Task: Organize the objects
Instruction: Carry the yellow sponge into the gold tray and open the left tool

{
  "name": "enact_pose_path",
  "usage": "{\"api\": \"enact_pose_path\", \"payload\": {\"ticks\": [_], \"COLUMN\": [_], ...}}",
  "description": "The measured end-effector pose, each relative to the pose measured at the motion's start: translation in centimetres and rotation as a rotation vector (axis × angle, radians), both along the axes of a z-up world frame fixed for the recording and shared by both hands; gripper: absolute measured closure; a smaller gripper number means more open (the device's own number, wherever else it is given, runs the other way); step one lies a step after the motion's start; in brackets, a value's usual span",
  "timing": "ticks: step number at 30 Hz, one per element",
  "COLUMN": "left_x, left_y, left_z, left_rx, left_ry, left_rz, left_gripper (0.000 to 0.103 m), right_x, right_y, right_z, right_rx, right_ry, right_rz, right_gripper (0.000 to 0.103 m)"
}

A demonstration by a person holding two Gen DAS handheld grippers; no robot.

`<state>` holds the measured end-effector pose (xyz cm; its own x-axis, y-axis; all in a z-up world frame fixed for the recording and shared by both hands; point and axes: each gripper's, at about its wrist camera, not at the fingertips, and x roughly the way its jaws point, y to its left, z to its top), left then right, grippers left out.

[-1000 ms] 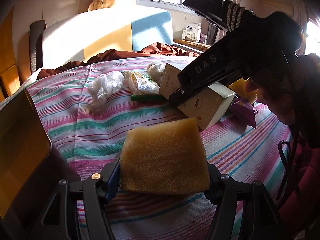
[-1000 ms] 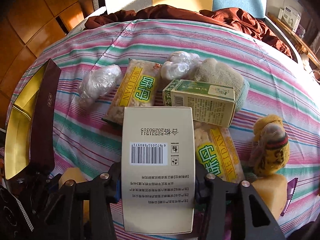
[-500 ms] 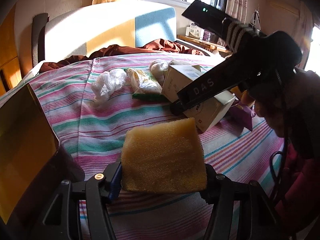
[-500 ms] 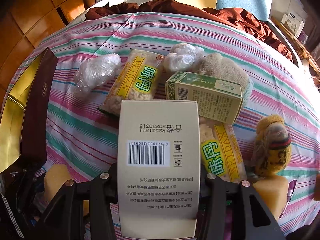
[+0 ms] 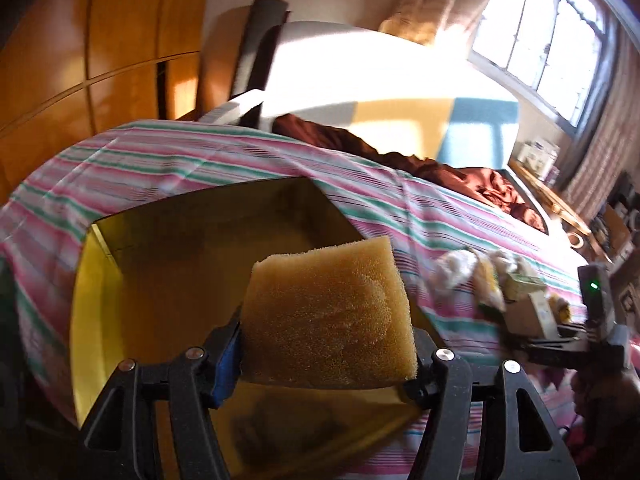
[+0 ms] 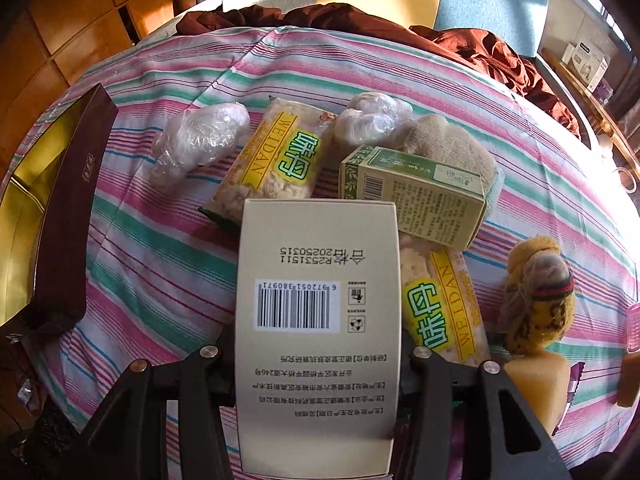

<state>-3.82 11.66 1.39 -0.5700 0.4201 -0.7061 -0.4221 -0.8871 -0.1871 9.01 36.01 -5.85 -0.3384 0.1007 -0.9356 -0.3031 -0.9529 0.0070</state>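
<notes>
A yellow sponge (image 5: 328, 316) sits between the pads of my left gripper (image 5: 326, 340), which still touch its sides while the jaws are opening. It hangs above the open gift box with a gold inside (image 5: 168, 264) on the striped bedspread. My right gripper (image 6: 318, 346) is shut on a cream carton with a barcode (image 6: 318, 264), held over the pile of items. In the right wrist view the gift box's maroon wall (image 6: 68, 216) stands at the far left. The right gripper (image 5: 560, 344) shows blurred at the right edge of the left wrist view.
On the bed lie two WEIDAN snack packs (image 6: 276, 168) (image 6: 444, 308), a green carton (image 6: 416, 196), two plastic-wrapped bundles (image 6: 200, 136) (image 6: 372, 116), a beige sock (image 6: 444, 148), a plush toy (image 6: 536, 296) and another sponge (image 6: 536, 384). A brown blanket (image 6: 500, 56) lies by the headboard.
My left gripper has swung left and upward with the sponge, from over the bedspread to above the open gift box, and has rolled. The right gripper and its carton have stayed put.
</notes>
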Motion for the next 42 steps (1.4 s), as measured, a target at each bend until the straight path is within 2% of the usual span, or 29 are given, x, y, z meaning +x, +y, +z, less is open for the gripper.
{"api": "enact_pose_path", "payload": {"ticks": [3,6,9,14,16,20,31,36,42], "left_x": [-3.5,-6.2,-8.2,-10.6,-10.5,-8.4,0.1,1.7,2.6], "left_y": [-3.2,-5.2,-6.5,-7.8,-8.4,-8.6,-5.4,-4.2,-4.7], "left_z": [-1.7,-3.1,-3.2,-3.2,-3.1,-2.8,-1.3,-1.4,-1.9], "left_rx": [-0.050,-0.065,-0.085,-0.127,-0.132,-0.103,-0.043,-0.054,-0.049], "left_ry": [-0.071,-0.122,-0.112,-0.076,-0.072,-0.080,0.010,0.014,0.003], "left_rz": [0.092,0.149,0.217,0.299,0.316,0.293,0.144,0.085,0.070], "left_gripper": [0.037,0.037,0.035,0.014,0.013,0.012,0.012,0.012,0.012], "right_x": [-0.5,-0.1,-0.4,-0.5,-0.4,-0.5,-0.4,-0.1,0.4], "right_y": [0.7,0.7,0.9,0.8,0.8,0.8,0.2,-0.2,-1.9], "right_z": [-0.2,-0.2,-0.1,-0.2,-0.2,-0.3,-0.1,-0.1,-0.1], "right_rx": [0.001,0.001,0.002,0.004,0.006,0.006,0.020,0.022,0.026], "right_ry": [0.000,0.001,0.001,0.000,0.000,-0.001,-0.004,-0.002,0.010], "right_rz": [0.000,0.001,0.001,0.003,0.003,0.001,0.002,-0.002,-0.002], "right_gripper": [0.052,0.052,0.052,0.052,0.052,0.052,0.052,0.052,0.053]}}
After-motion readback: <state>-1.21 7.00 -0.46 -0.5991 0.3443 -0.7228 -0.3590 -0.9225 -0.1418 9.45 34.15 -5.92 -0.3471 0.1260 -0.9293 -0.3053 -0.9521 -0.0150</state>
